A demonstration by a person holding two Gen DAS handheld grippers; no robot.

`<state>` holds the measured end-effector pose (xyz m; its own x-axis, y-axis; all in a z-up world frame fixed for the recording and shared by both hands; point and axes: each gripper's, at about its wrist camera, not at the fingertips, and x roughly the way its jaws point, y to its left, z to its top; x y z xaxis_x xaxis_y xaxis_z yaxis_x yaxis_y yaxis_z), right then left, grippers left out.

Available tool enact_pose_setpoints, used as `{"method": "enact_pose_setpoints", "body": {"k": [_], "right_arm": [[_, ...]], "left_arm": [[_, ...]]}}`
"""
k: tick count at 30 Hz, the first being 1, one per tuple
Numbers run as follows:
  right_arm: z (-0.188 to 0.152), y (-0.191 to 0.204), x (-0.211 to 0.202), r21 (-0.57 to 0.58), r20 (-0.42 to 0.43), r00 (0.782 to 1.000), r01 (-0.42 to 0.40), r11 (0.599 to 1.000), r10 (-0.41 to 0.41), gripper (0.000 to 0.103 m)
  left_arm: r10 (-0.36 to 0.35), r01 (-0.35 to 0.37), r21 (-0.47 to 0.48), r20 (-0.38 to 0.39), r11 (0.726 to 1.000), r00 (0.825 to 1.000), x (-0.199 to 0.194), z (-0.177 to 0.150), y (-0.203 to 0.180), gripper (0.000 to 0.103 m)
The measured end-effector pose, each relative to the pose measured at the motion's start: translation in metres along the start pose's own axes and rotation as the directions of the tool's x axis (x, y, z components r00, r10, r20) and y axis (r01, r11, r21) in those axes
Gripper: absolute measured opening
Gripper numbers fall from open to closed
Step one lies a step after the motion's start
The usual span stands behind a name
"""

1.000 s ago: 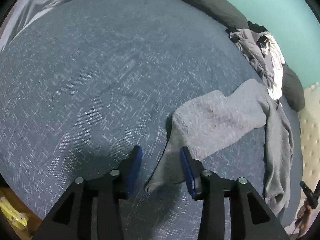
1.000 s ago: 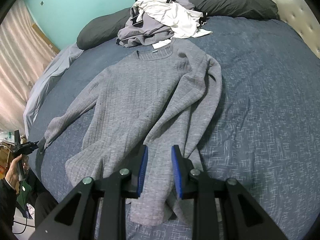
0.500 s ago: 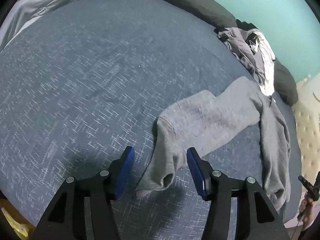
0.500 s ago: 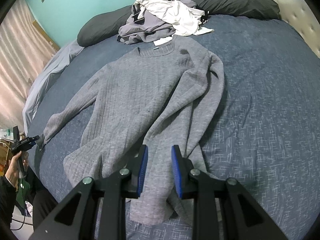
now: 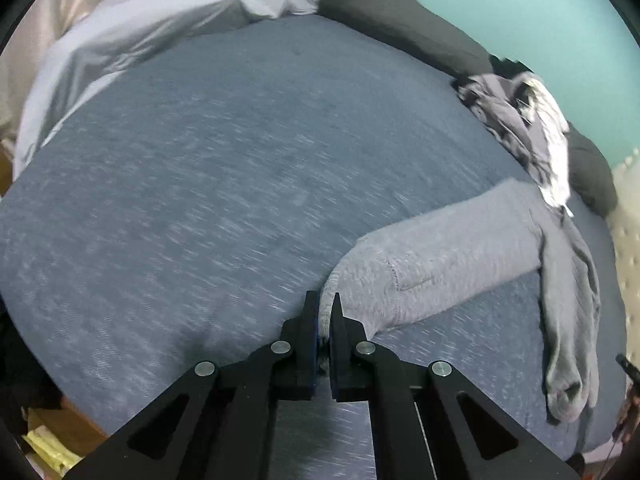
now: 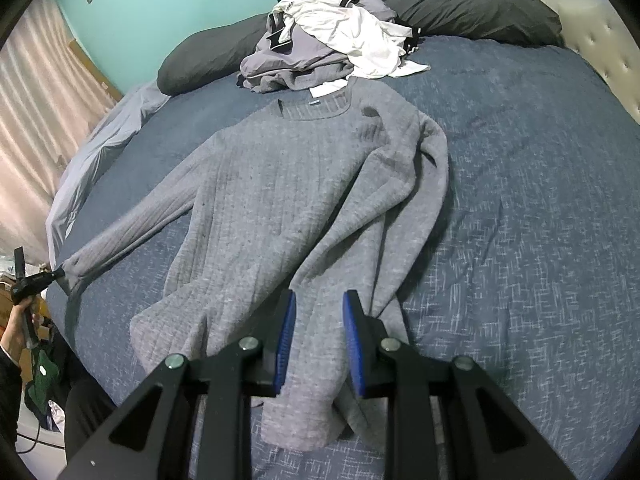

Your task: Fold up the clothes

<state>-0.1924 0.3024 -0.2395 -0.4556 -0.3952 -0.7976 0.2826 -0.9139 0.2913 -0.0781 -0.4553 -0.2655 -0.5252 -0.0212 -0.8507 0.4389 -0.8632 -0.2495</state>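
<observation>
A grey sweater lies spread face up on the bed. The left gripper is clamped on its sleeve cuff; the right gripper hovers part-open, empty, over the hem. Likely next: carry the sleeve across the body.

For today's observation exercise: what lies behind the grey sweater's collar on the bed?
Behind the grey sweater a pile of crumpled clothes, grey with white on top, rests against dark pillows. Whatever lies lower in the pile is covered.
</observation>
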Motion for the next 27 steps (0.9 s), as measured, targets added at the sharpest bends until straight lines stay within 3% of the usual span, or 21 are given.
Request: {"method": "enact_pose_setpoints", "body": {"k": [7,10,12,15,21,24,27], "right_arm": [[-0.001,-0.022,-0.003,0.055,-0.022,0.999,0.046,0.997,-0.045,0.024],[-0.004,-0.039,-0.007,0.105,-0.034,0.999,0.041,0.994,-0.038,0.024],[-0.006,-0.049,-0.007,0.133,-0.050,0.998,0.041,0.990,-0.034,0.034],[-0.011,-0.057,-0.002,0.145,-0.087,0.996,0.044,0.988,-0.031,0.048],[-0.026,-0.060,0.013,0.105,-0.179,0.983,0.064,0.992,-0.045,0.048],[-0.035,-0.061,0.018,0.103,-0.203,0.979,0.058,0.993,-0.036,0.048],[-0.042,-0.058,0.021,0.084,-0.225,0.974,0.058,0.995,-0.038,0.048]], "left_arm": [[0.072,-0.072,-0.006,-0.064,0.997,0.995,0.027,0.004,-0.003,0.006],[0.096,-0.096,0.006,-0.045,0.995,0.994,0.022,0.006,-0.009,0.020],[0.123,-0.122,0.018,-0.019,0.992,0.992,0.015,0.008,-0.013,0.033],[0.118,-0.119,0.040,0.016,0.992,0.993,0.001,0.009,-0.025,0.039],[-0.050,0.054,0.142,-0.029,0.988,0.998,-0.010,0.001,-0.087,0.041],[-0.140,0.157,0.197,-0.095,0.968,0.985,-0.008,-0.015,-0.131,0.041],[-0.210,0.249,0.238,-0.180,0.939,0.961,0.002,-0.034,-0.179,0.041]]}}
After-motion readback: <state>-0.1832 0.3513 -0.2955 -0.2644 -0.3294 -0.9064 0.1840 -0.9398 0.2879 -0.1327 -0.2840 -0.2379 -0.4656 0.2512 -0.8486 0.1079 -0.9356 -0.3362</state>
